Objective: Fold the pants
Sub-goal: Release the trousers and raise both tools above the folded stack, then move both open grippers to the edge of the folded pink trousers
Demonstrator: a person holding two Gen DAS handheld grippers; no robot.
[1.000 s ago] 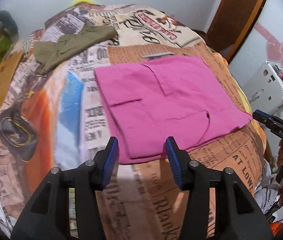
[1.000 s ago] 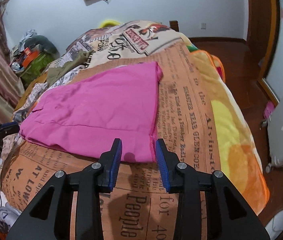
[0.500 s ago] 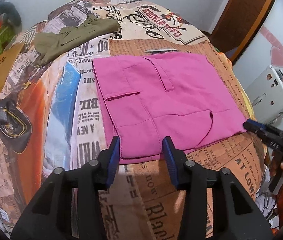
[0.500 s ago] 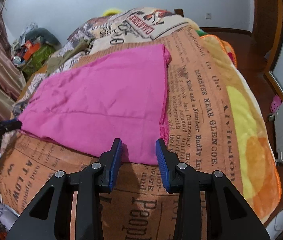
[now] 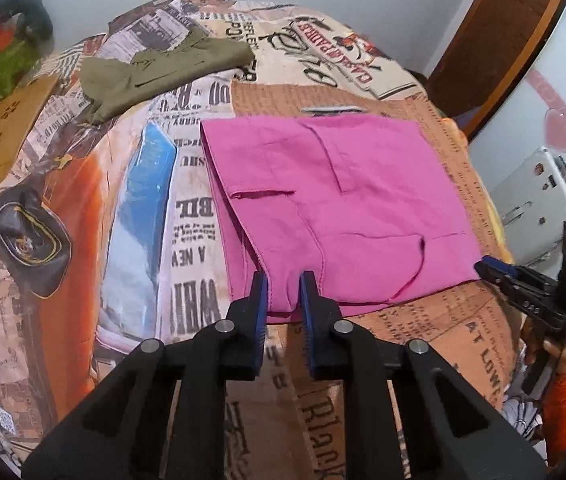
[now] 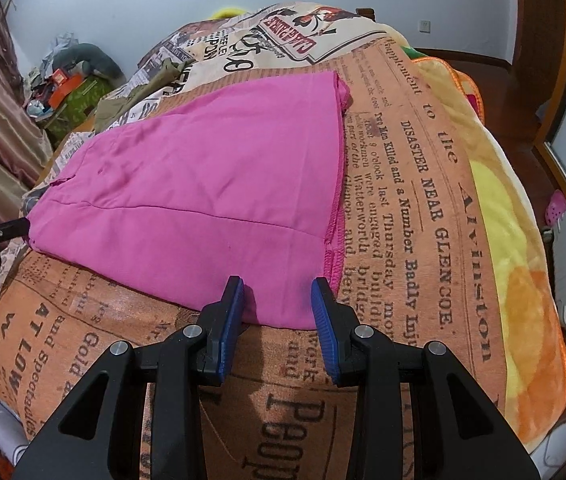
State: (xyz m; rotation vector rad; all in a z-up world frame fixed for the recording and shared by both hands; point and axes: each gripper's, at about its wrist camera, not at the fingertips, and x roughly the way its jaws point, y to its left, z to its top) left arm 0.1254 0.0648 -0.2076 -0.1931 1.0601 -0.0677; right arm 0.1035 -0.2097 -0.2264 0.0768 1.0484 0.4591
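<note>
Blue pads of the left gripper (image 5: 283,300) have just been closing & now pinch a bunched bit of the near hem of the pink pants (image 5: 335,208), waistband end, cloth puckered up betw. them. Right gripper (image 6: 277,300) is spread, jaws straddling the near edge of the same pants (image 6: 211,184) close to the cuff corner; pads not pressing yet, fabric lying flat betw. them.

Outward from the grippers: pants lie folded lengthwise, flat on the newspaper-print blanket (image 6: 415,208), pockets up on the L side, far edge straight. An olive garment (image 5: 159,68) sits well beyond, apart from the job.

Judgement: grasp step for the next fold, approx. half done. To do it well:
- R should bite all layers at the hem, not just the top one, & avoid catching blanket pile.
- Match L's depth of bite so both corners lift level.
- Lift together, keep the edge taut betw. the grippers, carry it over to the far edge & line up the hems before letting go.
- Risk: lower layer slipping out on the R side, skewing the fold.
</note>
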